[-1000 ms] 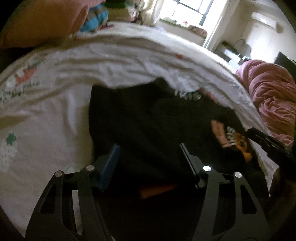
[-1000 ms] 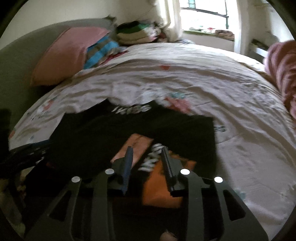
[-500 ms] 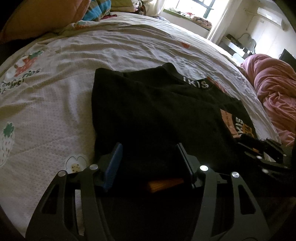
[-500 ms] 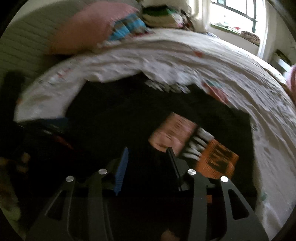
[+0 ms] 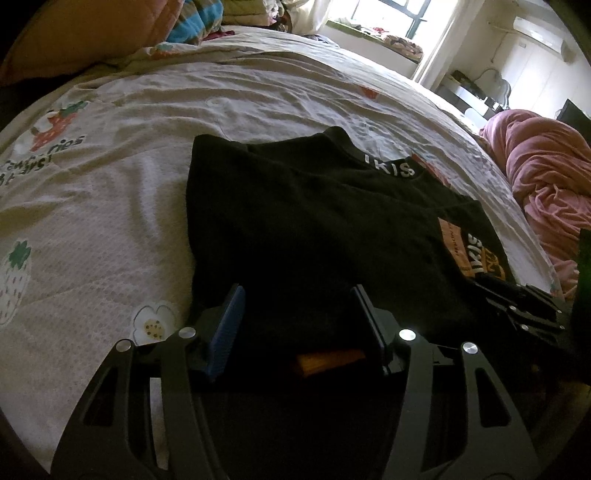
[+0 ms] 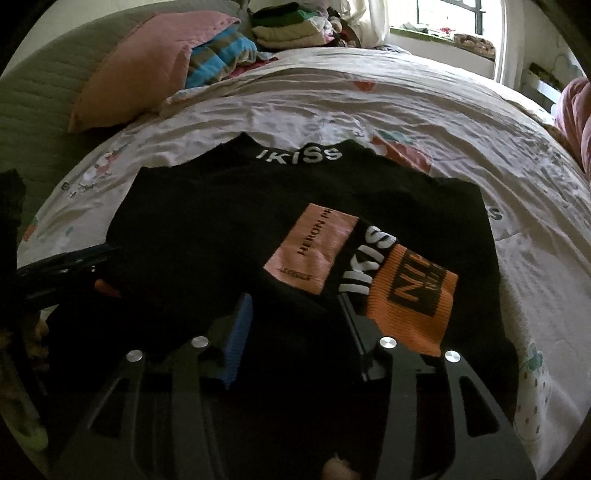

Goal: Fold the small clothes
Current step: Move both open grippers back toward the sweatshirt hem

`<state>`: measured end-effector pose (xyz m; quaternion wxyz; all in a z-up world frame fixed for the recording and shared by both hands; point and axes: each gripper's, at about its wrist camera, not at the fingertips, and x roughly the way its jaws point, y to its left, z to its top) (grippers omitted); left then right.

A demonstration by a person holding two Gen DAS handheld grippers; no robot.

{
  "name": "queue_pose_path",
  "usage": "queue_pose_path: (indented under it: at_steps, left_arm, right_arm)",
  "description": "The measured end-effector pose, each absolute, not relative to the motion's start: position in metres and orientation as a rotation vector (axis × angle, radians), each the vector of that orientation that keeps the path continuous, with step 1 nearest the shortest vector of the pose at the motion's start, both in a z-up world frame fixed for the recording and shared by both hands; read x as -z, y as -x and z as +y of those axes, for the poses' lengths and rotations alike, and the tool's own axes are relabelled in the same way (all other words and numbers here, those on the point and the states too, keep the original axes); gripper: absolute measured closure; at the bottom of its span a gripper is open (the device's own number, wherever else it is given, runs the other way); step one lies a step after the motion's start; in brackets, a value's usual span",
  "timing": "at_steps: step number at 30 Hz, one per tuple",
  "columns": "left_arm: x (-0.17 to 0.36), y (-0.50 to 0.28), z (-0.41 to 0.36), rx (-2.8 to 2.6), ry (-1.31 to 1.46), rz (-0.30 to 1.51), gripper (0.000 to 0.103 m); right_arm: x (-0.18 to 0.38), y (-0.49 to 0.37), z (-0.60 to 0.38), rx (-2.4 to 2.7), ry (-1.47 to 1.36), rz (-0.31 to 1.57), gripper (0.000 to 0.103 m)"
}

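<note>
on the bed [image 5: 110, 221] the black shirt [image 5: 314, 229] lies flat; left claw [image 5: 297, 317] gapes, right claw [image 6: 297, 325] is opening over it.

One black garment [image 6: 229, 229] on one bed [image 6: 424, 122] | two orange patches [image 6: 314, 251] on it | one pink pillow [image 6: 140, 77] | one stack of folded clothes [image 6: 291, 27] | one pink blanket [image 5: 546, 177] | two claws [image 5: 295, 317]

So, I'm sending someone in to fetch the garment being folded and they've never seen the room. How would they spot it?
Look at the big bed under its pale strawberry-print cover. On its near part lies a black top, spread flat. Unlike the pink pillow and the folded stack at the head, it has white IKISS lettering on the collar and orange patches.
</note>
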<state>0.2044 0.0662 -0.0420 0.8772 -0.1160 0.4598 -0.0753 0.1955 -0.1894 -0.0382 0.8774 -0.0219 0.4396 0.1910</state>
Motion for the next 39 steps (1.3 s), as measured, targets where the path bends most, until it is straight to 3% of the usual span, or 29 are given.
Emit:
queue_pose_path:
  at_steps: [15, 26, 34, 39]
  left_arm:
    - [0.035, -0.198, 0.065, 0.153, 0.237, 0.945, 0.051]
    - [0.023, -0.188, 0.065, 0.157, 0.246, 0.921, 0.039]
    - [0.012, -0.181, 0.068, 0.128, 0.249, 0.892, 0.01]
    - [-0.001, -0.171, 0.069, 0.118, 0.243, 0.839, 0.01]
  right_arm:
    - [0.025, -0.182, -0.191, -0.421, 0.003, 0.875, 0.024]
    - [0.019, -0.178, -0.198, -0.41, -0.043, 0.856, 0.012]
    - [0.011, -0.173, -0.203, -0.391, -0.046, 0.829, 0.007]
    - [0.005, -0.168, -0.208, -0.383, -0.051, 0.809, 0.006]
